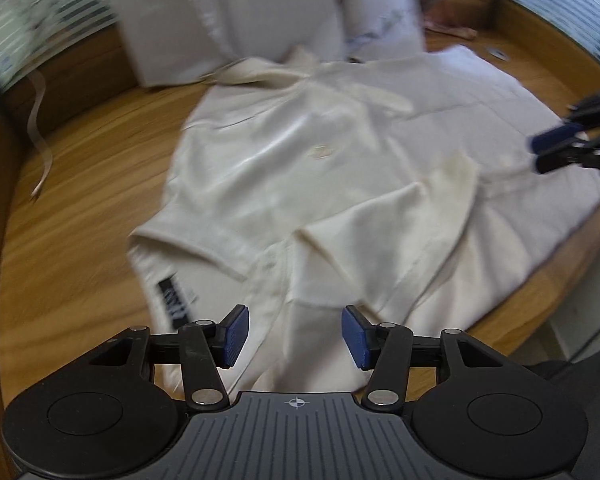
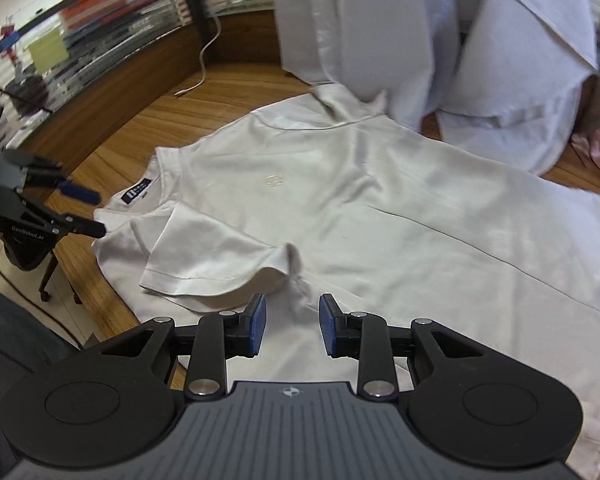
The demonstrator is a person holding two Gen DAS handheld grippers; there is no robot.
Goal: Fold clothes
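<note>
While spread flat, white T-shirt (image 2: 340,200) on wooden table (image 2: 140,136)

We see a wooden table (image 2: 132,136) with a raised wooden rim, slatted window blinds (image 1: 36,20) at upper left, and a pale cord (image 2: 204,64) trailing down.

Bare wooden table (image 2: 132,136) lies open along the left edge beside the white shirt (image 2: 340,200). Pale hanging garments (image 2: 380,40) block the far edge; a thin cable (image 2: 204,64) crosses the far-left corner.
</note>
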